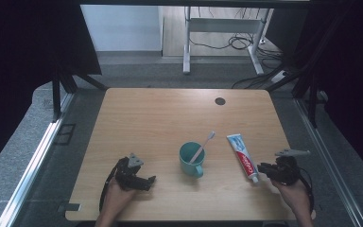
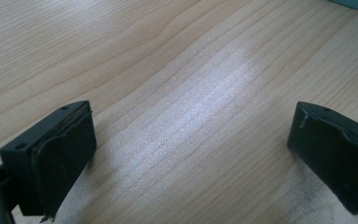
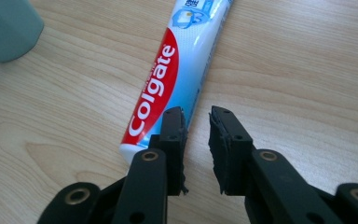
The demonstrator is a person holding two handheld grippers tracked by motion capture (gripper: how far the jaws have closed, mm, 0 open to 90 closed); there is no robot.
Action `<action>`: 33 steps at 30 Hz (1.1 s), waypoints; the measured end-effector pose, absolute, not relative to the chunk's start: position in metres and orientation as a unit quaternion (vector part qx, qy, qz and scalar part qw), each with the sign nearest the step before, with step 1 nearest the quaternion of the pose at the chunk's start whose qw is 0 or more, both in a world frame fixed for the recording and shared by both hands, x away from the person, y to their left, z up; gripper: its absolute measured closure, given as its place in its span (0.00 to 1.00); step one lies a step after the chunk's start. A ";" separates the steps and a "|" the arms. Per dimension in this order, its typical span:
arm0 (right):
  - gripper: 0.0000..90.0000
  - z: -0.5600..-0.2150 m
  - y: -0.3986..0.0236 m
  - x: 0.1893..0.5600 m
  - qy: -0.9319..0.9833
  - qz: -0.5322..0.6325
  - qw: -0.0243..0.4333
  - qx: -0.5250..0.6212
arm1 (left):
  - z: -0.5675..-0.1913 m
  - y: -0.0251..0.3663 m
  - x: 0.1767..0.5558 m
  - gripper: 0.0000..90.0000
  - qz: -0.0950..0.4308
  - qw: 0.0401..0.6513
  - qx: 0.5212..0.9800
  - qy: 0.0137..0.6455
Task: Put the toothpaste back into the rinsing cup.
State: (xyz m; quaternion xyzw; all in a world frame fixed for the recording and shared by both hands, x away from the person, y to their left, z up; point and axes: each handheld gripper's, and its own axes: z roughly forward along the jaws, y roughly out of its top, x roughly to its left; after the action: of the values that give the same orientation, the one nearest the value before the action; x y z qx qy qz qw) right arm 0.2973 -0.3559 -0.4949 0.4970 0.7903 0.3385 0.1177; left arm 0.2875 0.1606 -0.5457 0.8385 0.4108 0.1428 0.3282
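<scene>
Toothpaste tube (image 3: 177, 70) lies flat on the counter (image 1: 137, 118), right of the cup (image 1: 191, 158) — light, soft, slick plastic, so I'd pinch it near the stiffer cap end; right gripper (image 3: 196, 120) has narrowed beside it, gripping nothing — left gripper (image 2: 191, 140) wide

Lighting: even, from overhead; soft glare patch on table (image 2: 205, 93). Surroundings dark in high view. Teal cup (image 3: 7, 28) blurred at frame edge.

A red, white and blue toothpaste tube (image 1: 242, 155) lies flat on the table (image 1: 160, 113). Its cap end points toward the person.
</scene>
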 end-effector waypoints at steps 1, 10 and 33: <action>0.80 -0.494 -0.354 0.299 0.792 0.336 0.118 0.496 | -0.546 0.161 0.287 0.01 0.143 0.328 0.838 0.411; 0.67 -0.486 -0.340 0.312 0.808 0.306 0.092 0.495 | -0.546 0.161 0.287 0.01 0.143 0.328 0.838 0.411; 0.48 -0.487 -0.316 0.349 0.826 0.220 0.033 0.517 | -0.546 0.160 0.287 0.01 0.143 0.328 0.838 0.411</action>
State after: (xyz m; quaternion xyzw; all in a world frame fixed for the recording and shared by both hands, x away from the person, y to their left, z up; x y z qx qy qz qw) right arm 0.3488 -0.3163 -0.4872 0.5174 0.8263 0.2199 0.0329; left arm 0.2874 0.1604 -0.5456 0.8383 0.4115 0.1429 0.3278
